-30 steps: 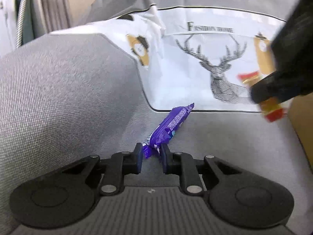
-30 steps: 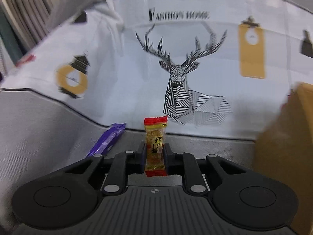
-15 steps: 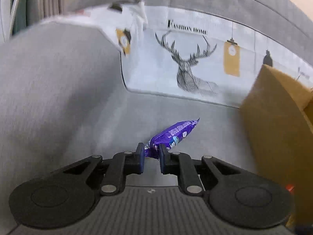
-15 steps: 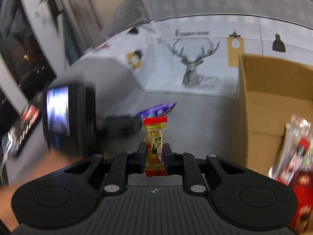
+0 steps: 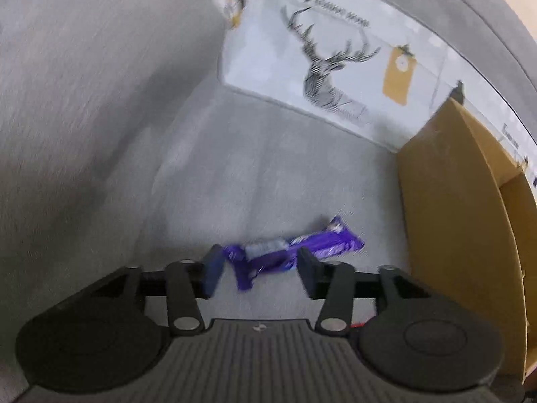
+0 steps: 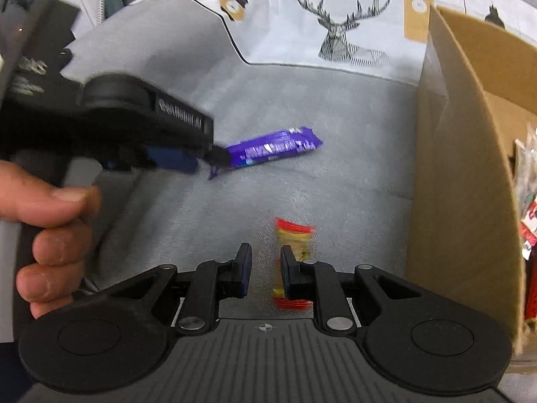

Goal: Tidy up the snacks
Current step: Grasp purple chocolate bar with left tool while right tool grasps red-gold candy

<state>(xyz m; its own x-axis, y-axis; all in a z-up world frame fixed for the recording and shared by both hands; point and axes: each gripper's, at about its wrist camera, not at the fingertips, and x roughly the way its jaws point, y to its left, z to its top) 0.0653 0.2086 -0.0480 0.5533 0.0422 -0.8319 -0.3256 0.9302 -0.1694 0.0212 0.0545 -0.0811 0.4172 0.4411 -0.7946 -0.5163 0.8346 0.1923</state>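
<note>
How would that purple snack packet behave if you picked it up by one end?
The purple packet looks like thin glossy foil, so it is probably light and may slip in the jaws. Its crimped end is bent where it lies on the grey cushion, so it would likely droop rather than stay stiff.

A purple snack bar wrapper (image 5: 295,252) lies flat and lengthwise on the grey sofa cushion (image 5: 268,174), glossy with pale print along its face and one crimped end twisted toward the near side; in the right wrist view the same wrapper (image 6: 273,149) lies slanted, well apart from the cardboard box (image 6: 446,154). A small candy (image 6: 295,238), yellow with red crimped ends, lies on the cushion nearer the box's outer wall, its length pointing away from the camera. The box is open-topped, standing on the cushion, with several packaged snacks (image 6: 527,208) inside, their details blurred.
</note>
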